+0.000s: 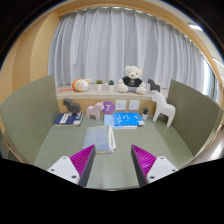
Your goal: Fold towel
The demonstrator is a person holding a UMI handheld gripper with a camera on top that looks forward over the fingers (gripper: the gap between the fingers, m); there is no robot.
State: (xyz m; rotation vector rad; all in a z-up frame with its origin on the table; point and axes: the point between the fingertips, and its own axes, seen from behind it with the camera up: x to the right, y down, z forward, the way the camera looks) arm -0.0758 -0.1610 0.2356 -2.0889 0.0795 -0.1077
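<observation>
The gripper (112,160) hovers above the green bench (60,145) with its two pink-padded fingers (82,158) spread wide and nothing between them; it is released and holds nothing. Just ahead of the fingers, a little toward the left one, lies the towel (101,138), a small pale piece that looks already bunched or partly folded, though its exact lay is hard to read.

Beyond the towel sits a blue book (126,120), and beside that, farther from the towel, a purple card with a number (107,108). To the right of the towel stands a white toy horse (163,108). To its left, toward the bench's side panel, lies a dark book (69,118). Well behind the towel, on the ledge before the curtain (120,45), sit a stuffed panda (133,78) and a round orange toy (80,85).

By my reading the task is at its approach step: no fold is under way, since the fingers are clear of the cloth. The next move calls for lowering and advancing the gripper toward the near edge or corner of the towel, closing on a single layer if possible, then lifting and carrying that edge across to the opposite side. The grasp needs to catch cloth alone without scraping the bench, and the carry should stay short of the blue book.
</observation>
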